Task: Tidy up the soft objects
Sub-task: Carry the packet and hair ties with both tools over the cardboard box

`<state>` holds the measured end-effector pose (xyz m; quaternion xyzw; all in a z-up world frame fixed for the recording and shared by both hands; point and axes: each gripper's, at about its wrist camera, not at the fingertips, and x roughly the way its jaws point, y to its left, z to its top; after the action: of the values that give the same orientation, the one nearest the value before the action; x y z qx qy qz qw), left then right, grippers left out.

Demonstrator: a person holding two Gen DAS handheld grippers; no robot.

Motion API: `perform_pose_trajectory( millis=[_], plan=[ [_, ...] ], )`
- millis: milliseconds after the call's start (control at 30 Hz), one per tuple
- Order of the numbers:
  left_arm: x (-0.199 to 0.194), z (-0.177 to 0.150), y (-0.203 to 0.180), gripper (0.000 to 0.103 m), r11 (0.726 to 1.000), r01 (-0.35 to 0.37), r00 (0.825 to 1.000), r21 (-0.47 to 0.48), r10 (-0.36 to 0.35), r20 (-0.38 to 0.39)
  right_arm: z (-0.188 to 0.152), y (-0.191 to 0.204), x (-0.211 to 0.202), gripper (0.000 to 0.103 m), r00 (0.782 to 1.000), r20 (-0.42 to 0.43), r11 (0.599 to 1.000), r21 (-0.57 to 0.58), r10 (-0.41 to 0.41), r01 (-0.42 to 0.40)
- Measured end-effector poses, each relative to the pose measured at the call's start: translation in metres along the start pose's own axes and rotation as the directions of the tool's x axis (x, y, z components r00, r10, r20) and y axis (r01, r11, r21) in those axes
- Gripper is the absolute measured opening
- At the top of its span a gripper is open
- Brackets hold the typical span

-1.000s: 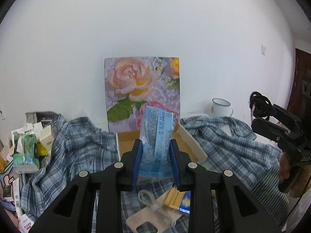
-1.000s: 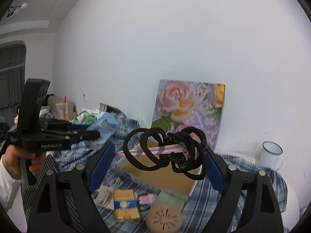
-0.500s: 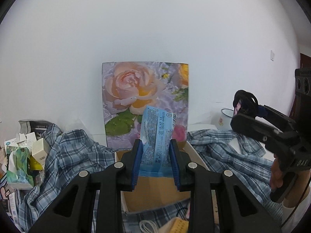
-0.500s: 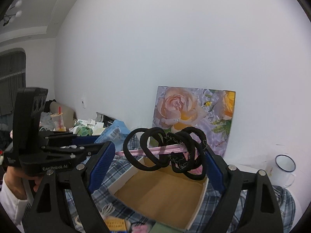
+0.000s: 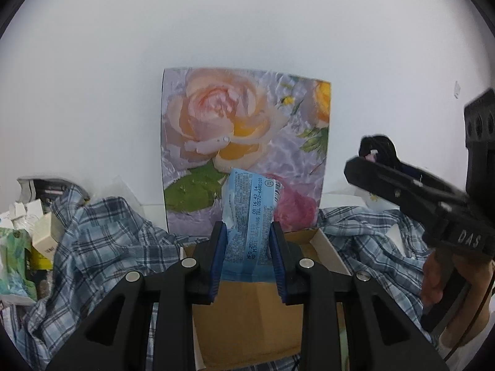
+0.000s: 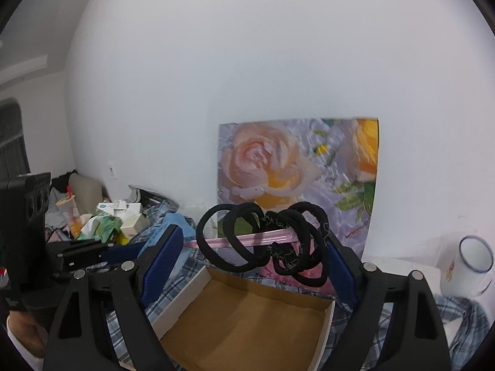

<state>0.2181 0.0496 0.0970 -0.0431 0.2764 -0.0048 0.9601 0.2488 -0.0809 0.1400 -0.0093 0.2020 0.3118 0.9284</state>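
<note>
We've got the left tongs pinching a blue tissue pack, squeezed upright between the blue pads, low in the middle of the left wrist frame and right over the cardboard box. Over in the right wrist view, the right tongs stand wide apart, yet they carry something: a pink strip spans pad to pad with a bundle of black hair ties looped on it, hanging above the far edge of the box at centre frame. That box shows a bare brown floor, so by our reading nothing is stowed yet. Both loads are up in the air, neither released. Around the box lies a checked cloth, a rose picture leans on the wall behind, and clutter sits at the left edge. What's left, we'd judge: lower and let go of both.
</note>
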Motion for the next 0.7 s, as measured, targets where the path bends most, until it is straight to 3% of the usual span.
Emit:
perform_pose_trajectory(
  millis=[267,400,700],
  plan=[
    [0.045,-0.025,0.008,0.03,0.999,0.03,0.997,-0.024,-0.031,-0.073,-0.041,-0.029,0.039,0.086,0.997,-0.068,0.995,0.092,-0.029,0.036],
    [0.06,-0.043,0.01,0.03,0.999,0.04,0.994,-0.027,-0.043,-0.105,-0.062,-0.039,0.06,0.086,0.994,-0.112,0.989,0.15,0.006,0.011],
    [0.078,-0.057,0.021,0.03,0.996,0.064,0.982,-0.06,-0.074,-0.174,-0.085,-0.042,0.087,0.086,0.975,-0.22,0.988,0.148,-0.008,0.042]
  ],
)
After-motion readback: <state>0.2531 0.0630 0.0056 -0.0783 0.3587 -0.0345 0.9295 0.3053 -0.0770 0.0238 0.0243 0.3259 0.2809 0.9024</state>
